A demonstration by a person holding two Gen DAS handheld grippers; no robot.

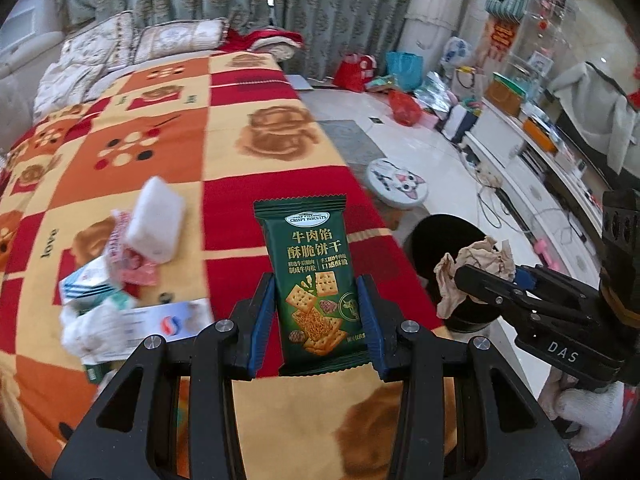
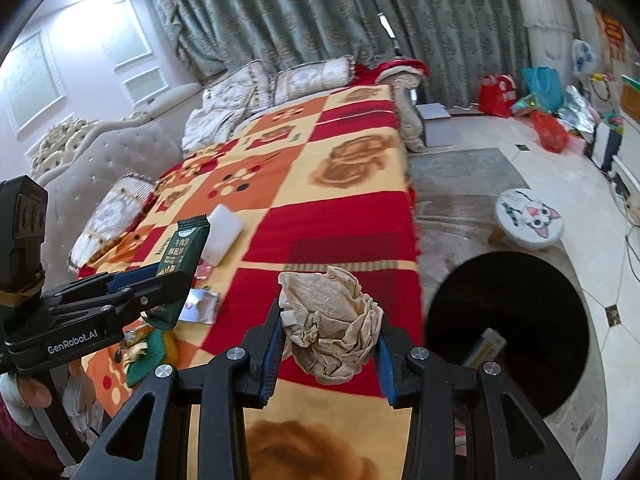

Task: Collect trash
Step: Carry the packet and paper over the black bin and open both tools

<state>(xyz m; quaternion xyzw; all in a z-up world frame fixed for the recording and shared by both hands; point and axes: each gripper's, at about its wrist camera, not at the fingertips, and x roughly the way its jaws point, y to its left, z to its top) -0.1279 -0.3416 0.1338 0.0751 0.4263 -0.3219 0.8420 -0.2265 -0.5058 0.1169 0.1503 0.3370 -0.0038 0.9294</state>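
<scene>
My left gripper [image 1: 316,320] is shut on a green biscuit packet [image 1: 312,280], held upright above the checked bed blanket [image 1: 240,184]. My right gripper [image 2: 330,344] is shut on a crumpled beige paper wad [image 2: 332,324]. From the left wrist view that paper wad [image 1: 476,264] hangs over the rim of a black trash bin [image 1: 452,256] on the floor beside the bed. In the right wrist view the bin [image 2: 508,336] lies to the right of the wad, and the left gripper [image 2: 160,276] with the green packet [image 2: 180,264] is at the left. A white block [image 1: 156,220] and several wrappers [image 1: 104,292] lie on the blanket.
A small stool with a cat picture [image 2: 528,216] stands on the floor beyond the bin, near a grey mat [image 2: 460,172]. Bags [image 1: 400,76] and a low white cabinet [image 1: 532,168] line the far wall. Pillows [image 2: 288,80] and green curtains [image 2: 360,12] are behind the bed.
</scene>
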